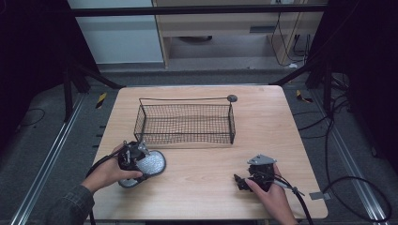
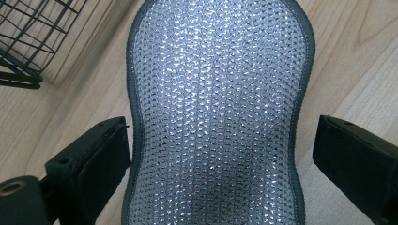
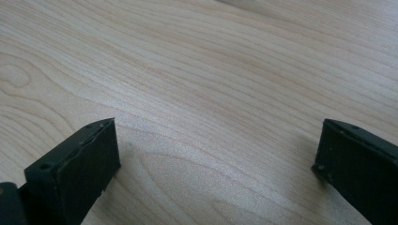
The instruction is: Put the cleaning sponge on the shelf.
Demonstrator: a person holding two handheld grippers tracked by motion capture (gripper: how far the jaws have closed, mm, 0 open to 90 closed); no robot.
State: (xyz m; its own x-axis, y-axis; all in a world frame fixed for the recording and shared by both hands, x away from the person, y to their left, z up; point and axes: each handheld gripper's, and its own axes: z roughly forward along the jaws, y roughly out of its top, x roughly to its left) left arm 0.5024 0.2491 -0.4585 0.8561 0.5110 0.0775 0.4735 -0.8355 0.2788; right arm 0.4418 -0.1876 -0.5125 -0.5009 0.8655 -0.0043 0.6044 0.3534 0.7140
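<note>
High view: a wire basket sits mid-table, grey floor around. Left gripper holds over a silver pad just before the basket; right gripper well right.

Left gripper view: jaws apart, straddling the pad, not touching.

Right gripper view: jaws wide over bare wood.

Even overhead light falls on the pale square wooden table in the high view, while black curtains and the grey floor around it sink into dim, slightly soft murk. In the left gripper view, the glittering silver mesh-textured pad with a dark grey rim throws back sharp specular sparkle. Soft shadows pool beneath the right gripper's black jaws, blurred at close range.
</note>
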